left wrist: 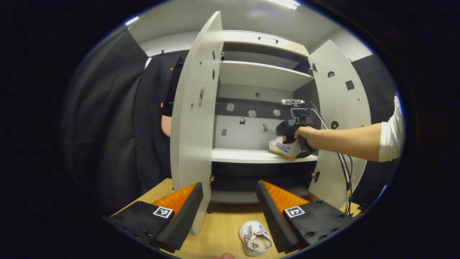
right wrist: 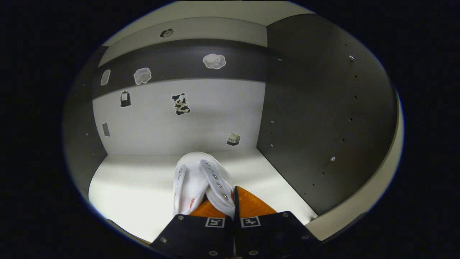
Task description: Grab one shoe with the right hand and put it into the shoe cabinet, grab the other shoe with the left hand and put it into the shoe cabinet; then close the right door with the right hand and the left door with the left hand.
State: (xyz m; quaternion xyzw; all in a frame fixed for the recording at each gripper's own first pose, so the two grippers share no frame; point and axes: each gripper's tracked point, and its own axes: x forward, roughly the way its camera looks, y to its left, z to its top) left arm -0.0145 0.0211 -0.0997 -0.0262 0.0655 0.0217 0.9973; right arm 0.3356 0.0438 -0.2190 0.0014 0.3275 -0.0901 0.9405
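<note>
with right gripper (right wrist: 226, 203) fingers clamped on the first shoe (right wrist: 201, 183), lower onto the middle shelf (right wrist: 136, 187) toward the right wall, then release; left gripper (left wrist: 230, 212) fingers spread wide, empty.

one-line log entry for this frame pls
phase: placing first shoe | right gripper: shut on first shoe, over middle shelf | left gripper: open, empty | second shoe: on floor | doors: both open

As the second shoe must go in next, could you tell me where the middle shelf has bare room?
The middle shelf is bare left of the first shoe, up to the left wall. Its right end is crowded: the right gripper grips that shoe near the dark side panel.
</note>
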